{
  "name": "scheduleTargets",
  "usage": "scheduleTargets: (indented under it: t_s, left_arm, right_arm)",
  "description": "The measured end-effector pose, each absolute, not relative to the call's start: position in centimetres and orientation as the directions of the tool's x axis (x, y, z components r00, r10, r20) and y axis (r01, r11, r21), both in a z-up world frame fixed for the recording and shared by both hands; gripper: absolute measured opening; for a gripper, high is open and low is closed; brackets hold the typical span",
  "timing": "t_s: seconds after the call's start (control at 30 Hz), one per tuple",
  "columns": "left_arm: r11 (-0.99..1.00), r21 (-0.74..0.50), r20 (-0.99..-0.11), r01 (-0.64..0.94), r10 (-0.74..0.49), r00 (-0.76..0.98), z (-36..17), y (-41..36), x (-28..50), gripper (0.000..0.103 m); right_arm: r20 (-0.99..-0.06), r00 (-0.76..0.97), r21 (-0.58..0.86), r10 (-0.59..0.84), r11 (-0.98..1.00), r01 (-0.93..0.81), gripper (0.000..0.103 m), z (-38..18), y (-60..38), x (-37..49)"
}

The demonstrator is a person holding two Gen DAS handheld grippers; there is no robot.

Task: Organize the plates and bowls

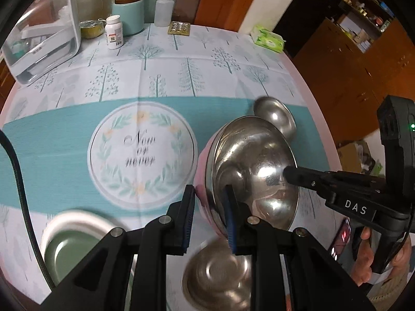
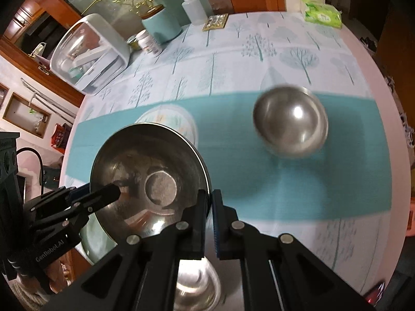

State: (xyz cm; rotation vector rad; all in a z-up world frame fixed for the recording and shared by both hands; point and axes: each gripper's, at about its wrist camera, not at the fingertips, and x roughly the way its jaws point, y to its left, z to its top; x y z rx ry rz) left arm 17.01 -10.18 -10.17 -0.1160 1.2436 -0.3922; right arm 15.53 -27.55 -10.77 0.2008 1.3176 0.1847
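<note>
A large steel bowl with a pink outer wall hangs tilted above the table, held by both grippers. My left gripper is shut on its near rim, one pad inside and one outside. My right gripper is shut on the opposite rim; in the left wrist view it reaches in from the right. A small steel bowl sits on the teal band of the tablecloth. Another steel bowl lies below the fingers, and a white bowl with a green inside is at lower left.
At the back of the round table stand a clear storage box, a teal jar, a squeeze bottle, a pill bottle, a blister pack and a tissue pack. A hand holds the right gripper.
</note>
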Motion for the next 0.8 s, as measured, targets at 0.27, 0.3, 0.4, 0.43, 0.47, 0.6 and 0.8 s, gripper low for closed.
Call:
scheduleTargets:
  t_s: [0.27, 0.3, 0.4, 0.43, 0.47, 0.6, 0.8]
  left_arm:
    - [0.928, -0.266, -0.918, 0.262, -0.326, 0.225, -10.7, -10.1, 10.5, 0.02]
    - [0.928, -0.263, -0.922, 0.264, -0.322, 0.215, -11.1, -10.2, 10.0, 0.02]
    - [0.929, -0.267, -0.934, 0.257, -0.315, 0.168, -12.8, -10.4, 8.8, 0.02]
    - [0.929, -0.271, -0.938, 0.252, -0.314, 0.148, -13.4, -10.4, 8.4, 0.02]
    - [0.929, -0.273, -0.941, 0.249, -0.312, 0.134, -14.0, -10.5, 8.1, 0.02]
    - [0.933, -0.262, -0.952, 0.248, -0.292, 0.092, -15.8, -10.8, 6.6, 0.02]
    - [0.936, -0.262, -0.957, 0.235, -0.283, 0.061, -17.2, -10.9, 5.8, 0.02]
  right_arm:
    - [-0.943, 0.225, 0.247, 0.244, 0.969, -0.015, 0.005, -10.5, -26.9, 9.6]
    - [-0.944, 0.222, 0.248, 0.245, 0.969, -0.016, 0.005, -10.7, -26.9, 9.0]
    - [-0.949, 0.207, 0.242, 0.239, 0.97, -0.011, 0.006, -11.5, -26.8, 7.6]
    - [-0.951, 0.199, 0.24, 0.237, 0.971, -0.006, 0.006, -11.9, -26.8, 7.2]
    - [-0.953, 0.193, 0.238, 0.234, 0.971, -0.005, 0.006, -12.1, -26.8, 6.9]
    - [-0.962, 0.155, 0.226, 0.224, 0.974, -0.007, 0.006, -13.7, -26.5, 5.8]
    - [-0.967, 0.12, 0.227, 0.225, 0.974, 0.0, 0.006, -15.2, -26.5, 5.0]
